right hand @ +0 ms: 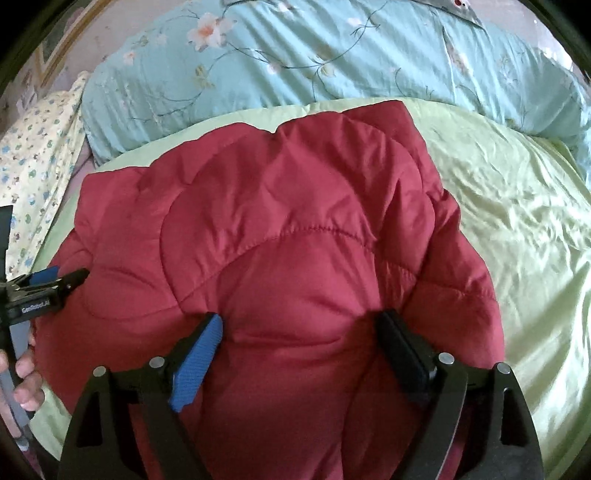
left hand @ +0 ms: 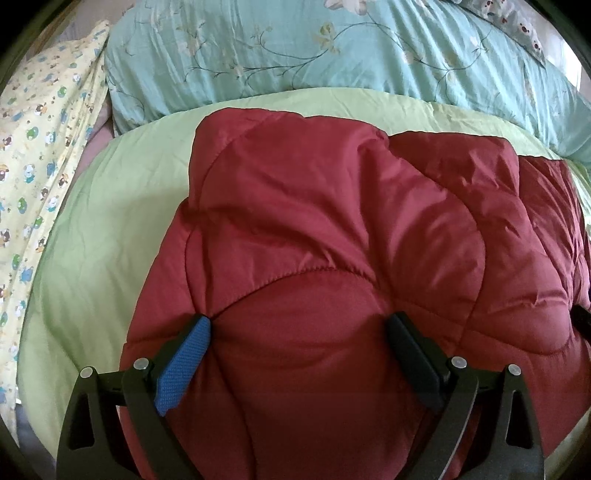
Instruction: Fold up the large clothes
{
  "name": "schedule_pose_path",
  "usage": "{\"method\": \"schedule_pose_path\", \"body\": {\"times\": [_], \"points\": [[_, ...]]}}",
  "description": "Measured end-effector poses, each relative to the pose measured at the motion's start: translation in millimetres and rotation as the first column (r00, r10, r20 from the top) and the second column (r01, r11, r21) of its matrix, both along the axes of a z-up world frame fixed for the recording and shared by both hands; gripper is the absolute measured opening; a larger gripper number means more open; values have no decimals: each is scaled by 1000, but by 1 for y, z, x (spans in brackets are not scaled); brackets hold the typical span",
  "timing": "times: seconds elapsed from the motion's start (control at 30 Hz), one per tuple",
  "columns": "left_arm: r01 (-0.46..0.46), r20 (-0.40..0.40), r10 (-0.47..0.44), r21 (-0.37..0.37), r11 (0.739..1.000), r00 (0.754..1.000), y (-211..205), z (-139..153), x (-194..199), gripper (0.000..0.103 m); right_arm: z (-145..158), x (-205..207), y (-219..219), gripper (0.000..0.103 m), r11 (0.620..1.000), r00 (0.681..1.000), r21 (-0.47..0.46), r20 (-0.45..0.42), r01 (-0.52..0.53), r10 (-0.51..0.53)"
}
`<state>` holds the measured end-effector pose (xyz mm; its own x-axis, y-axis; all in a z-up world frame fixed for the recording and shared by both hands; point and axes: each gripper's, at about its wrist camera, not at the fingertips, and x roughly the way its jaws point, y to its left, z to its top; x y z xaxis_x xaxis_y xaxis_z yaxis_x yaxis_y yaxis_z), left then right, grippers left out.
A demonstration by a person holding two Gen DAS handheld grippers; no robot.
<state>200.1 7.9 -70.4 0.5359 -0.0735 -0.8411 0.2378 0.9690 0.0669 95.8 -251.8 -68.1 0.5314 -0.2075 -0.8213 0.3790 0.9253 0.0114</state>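
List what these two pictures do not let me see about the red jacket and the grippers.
- Red jacket: near edge hidden behind the left gripper, left wrist view.
- Its sleeves: not visible in either view.
- Right gripper: whether its fingertips touch the cloth is unclear.
- Hand: cut off by the picture's edge.

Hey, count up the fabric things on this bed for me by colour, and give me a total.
Red quilted puffy garment: 1
Light green satin sheet, under the garment: 1
Teal floral quilt, behind it: 1
Yellow cartoon-print cloth, at the left: 1
Grey patterned cloth, only a corner showing: 1
Total: 5
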Motion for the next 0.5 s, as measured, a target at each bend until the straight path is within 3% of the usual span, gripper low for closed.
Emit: {"method": "schedule_pose_path", "body": {"times": [0.27, 0.5], "points": [[25, 14, -25, -29, 999, 1000, 13, 33, -46, 96, 31, -18, 7, 88, 998, 1000, 59, 19, 0, -1], [54, -1, -54, -34, 998, 999, 23, 40, -113, 102, 54, -56, 44, 89, 991, 996, 100, 21, -85, 83]]}}
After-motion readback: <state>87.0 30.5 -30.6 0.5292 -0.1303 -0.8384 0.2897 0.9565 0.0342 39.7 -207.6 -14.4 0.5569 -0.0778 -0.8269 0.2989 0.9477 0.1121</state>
